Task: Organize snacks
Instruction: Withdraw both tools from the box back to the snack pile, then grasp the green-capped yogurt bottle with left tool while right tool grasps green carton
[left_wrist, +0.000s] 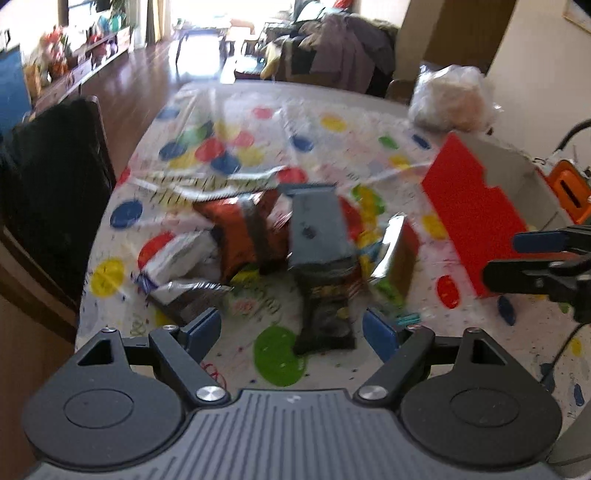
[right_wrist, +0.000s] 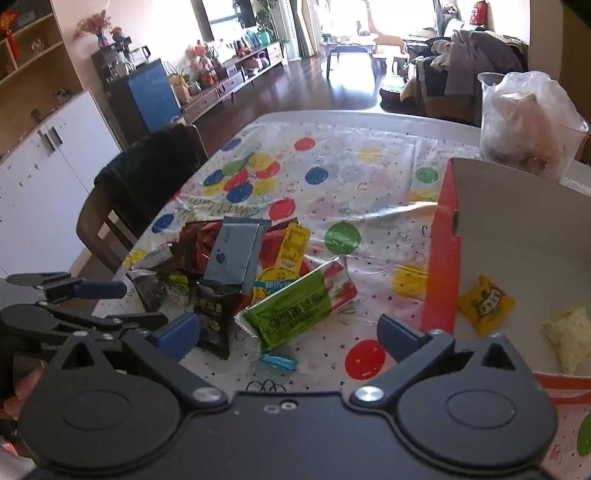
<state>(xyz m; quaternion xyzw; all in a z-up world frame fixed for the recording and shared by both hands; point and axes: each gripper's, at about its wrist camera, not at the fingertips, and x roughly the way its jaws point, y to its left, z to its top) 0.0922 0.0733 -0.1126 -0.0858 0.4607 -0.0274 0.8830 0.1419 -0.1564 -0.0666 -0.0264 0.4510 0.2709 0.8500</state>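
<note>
A pile of snack packets lies mid-table: a grey packet (right_wrist: 234, 254), a black packet (right_wrist: 213, 317), a green and red packet (right_wrist: 295, 308), a yellow packet (right_wrist: 293, 245) and a small teal candy (right_wrist: 277, 362). In the left wrist view, which is blurred, the grey packet (left_wrist: 317, 225) and the black packet (left_wrist: 327, 314) lie ahead. A red box (right_wrist: 441, 273) stands open on the right and holds a yellow candy (right_wrist: 485, 304) and a pale packet (right_wrist: 570, 338). My left gripper (left_wrist: 293, 328) is open and empty over the black packet. My right gripper (right_wrist: 288, 336) is open and empty above the green packet.
A clear plastic bag of food (right_wrist: 528, 122) stands behind the box. A chair with a dark coat (right_wrist: 147, 177) sits at the table's left side. The spotted tablecloth (right_wrist: 369, 177) covers the table. The red box also shows in the left wrist view (left_wrist: 476, 221).
</note>
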